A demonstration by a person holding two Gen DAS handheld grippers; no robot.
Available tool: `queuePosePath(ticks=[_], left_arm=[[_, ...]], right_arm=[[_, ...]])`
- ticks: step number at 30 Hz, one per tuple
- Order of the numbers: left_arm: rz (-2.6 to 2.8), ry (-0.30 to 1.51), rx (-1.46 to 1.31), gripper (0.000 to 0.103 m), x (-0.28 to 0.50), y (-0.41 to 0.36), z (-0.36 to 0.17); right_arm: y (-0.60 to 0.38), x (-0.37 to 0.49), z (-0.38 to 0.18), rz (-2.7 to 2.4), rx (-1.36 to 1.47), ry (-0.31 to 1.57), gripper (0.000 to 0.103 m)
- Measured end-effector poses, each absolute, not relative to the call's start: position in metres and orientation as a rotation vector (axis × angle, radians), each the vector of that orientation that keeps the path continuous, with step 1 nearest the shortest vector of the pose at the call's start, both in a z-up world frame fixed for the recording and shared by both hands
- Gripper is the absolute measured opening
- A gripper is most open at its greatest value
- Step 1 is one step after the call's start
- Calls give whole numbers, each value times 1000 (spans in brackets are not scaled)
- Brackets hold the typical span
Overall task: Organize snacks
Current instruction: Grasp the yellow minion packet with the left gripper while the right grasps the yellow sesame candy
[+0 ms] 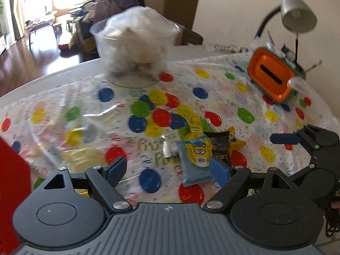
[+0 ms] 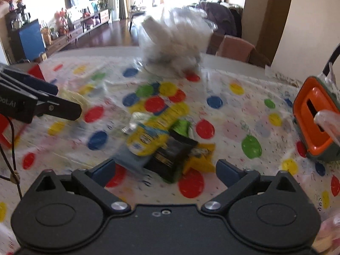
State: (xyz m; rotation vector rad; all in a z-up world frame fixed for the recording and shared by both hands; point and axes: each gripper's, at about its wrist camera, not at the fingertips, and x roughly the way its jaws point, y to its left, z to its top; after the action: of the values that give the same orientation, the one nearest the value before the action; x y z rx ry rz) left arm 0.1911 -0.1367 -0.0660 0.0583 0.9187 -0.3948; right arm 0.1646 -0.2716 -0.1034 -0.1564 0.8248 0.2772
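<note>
On the table at 12 o'clock of right gripper (image 2: 165, 170): snack pile (image 2: 163, 146) | long axis 11-to-5 | both grippers gaping, empty | right nearer than left gripper (image 1: 172, 167)

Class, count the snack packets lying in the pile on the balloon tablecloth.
4 visible: a yellow cartoon packet on top, a grey-blue one under it, a black one beside it, a yellow one beyond. Others may be hidden underneath.

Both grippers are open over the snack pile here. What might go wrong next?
The yellow packet, black packet and blue packet overlap, so the left gripper or right gripper may pinch two together. Both converge on one pile and might collide. The thin tablecloth could snag under a finger.
</note>
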Motion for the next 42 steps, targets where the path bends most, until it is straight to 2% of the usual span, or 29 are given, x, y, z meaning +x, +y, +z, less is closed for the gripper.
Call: queuePosePath(ticks=[9, 22, 28, 32, 36, 42], left_arm=[[-446, 943, 201, 85, 206, -193, -98], [-442, 919, 330, 84, 221, -226, -132], [-471, 898, 401, 84, 219, -237, -140], [-487, 877, 468, 77, 217, -248, -144], [-496, 879, 469, 73, 217, -251, -145], [-510, 897, 370, 56, 223, -238, -141]], right_arm=[[-303, 196, -135, 257, -201, 855, 90], [-332, 225, -152, 238, -132, 871, 87], [-324, 237, -160, 269, -150, 888, 81], [-321, 240, -164, 282, -153, 899, 78], [-320, 243, -169, 287, -150, 912, 72], [-321, 241, -169, 305, -137, 903, 58]])
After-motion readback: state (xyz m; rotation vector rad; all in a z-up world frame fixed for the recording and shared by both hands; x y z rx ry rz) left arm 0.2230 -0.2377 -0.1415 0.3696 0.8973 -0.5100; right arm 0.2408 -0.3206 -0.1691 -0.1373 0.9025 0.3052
